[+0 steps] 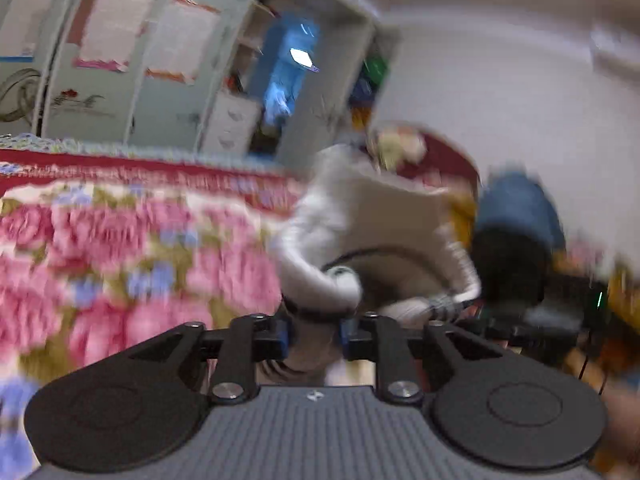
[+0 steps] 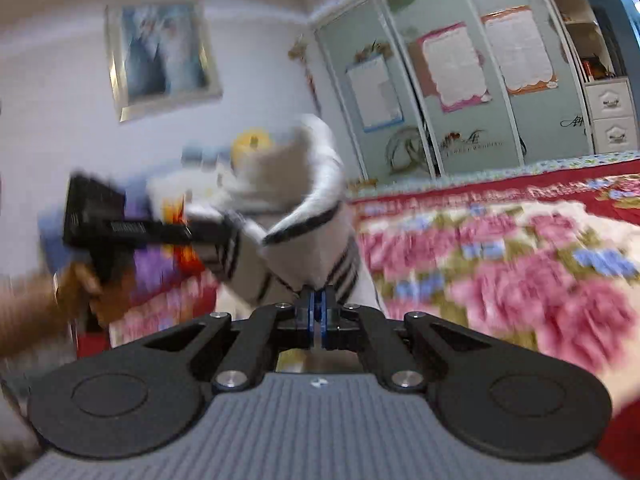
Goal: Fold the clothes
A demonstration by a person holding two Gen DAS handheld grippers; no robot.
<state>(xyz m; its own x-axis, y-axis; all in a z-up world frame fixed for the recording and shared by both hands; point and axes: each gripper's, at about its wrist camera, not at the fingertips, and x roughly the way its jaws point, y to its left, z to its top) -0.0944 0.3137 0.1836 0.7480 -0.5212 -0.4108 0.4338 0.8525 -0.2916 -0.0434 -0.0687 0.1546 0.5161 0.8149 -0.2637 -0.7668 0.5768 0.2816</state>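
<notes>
Floral blanket (image 2: 500, 264) filling the right of my right-hand view, white black-striped garment (image 2: 304, 216) lifted at centre, pinched tight in my right claw (image 2: 318, 312), bunched between my left claw's (image 1: 316, 330) narrowed jaws.

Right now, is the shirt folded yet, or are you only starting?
Only starting. Done so far: the white shirt with dark stripes is picked up off the flowery blanket. In hand: the right gripper is shut on its cloth, and the left gripper has cloth between its fingers, so it hangs bunched up between them. Left: spread it flat and make every fold; no neat fold shows yet.
</notes>
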